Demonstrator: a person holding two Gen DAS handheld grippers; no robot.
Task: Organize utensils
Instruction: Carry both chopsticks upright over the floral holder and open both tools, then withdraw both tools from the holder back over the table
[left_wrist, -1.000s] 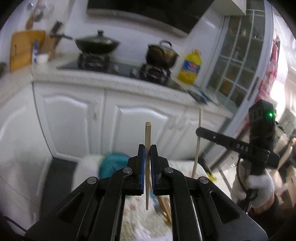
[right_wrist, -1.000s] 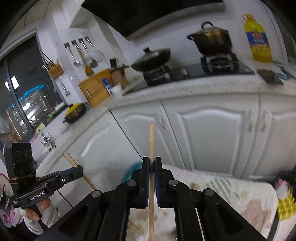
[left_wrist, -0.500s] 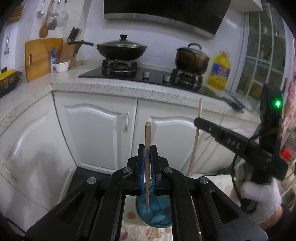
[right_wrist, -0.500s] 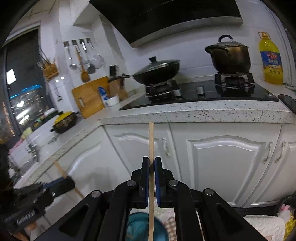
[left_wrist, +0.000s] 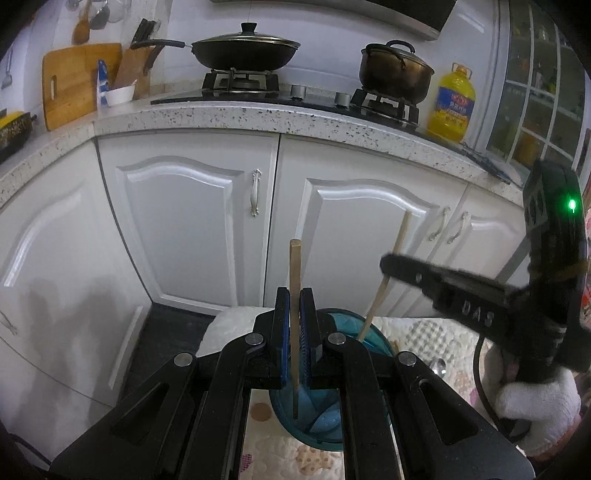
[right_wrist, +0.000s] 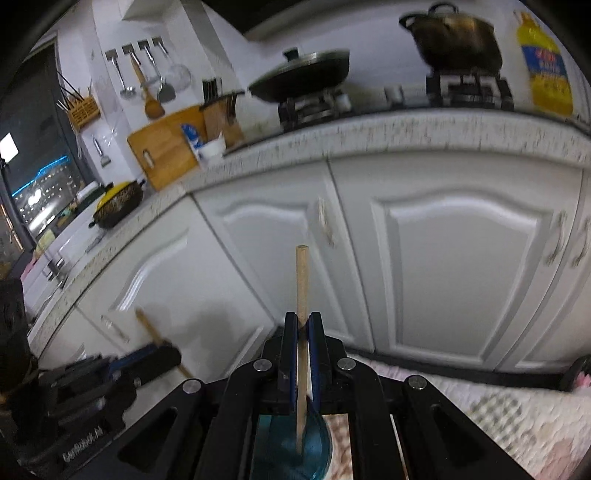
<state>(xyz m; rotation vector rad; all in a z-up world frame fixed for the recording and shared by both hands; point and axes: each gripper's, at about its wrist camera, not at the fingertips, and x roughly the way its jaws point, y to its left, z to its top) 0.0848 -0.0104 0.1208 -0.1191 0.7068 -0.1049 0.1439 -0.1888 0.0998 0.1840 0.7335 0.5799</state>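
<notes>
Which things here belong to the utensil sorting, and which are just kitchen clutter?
Job: left gripper shut on a chopstick; right gripper shut on a second chopstick; teal cup below both.

Lying about: wok, pot, oil bottle, cutting board.

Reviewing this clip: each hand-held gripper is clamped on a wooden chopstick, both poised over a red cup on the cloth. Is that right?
Not quite. The cup is blue-teal, not red, as the left wrist view shows. The left hand-held gripper and right hand-held gripper each clamp a chopstick over it.
</notes>
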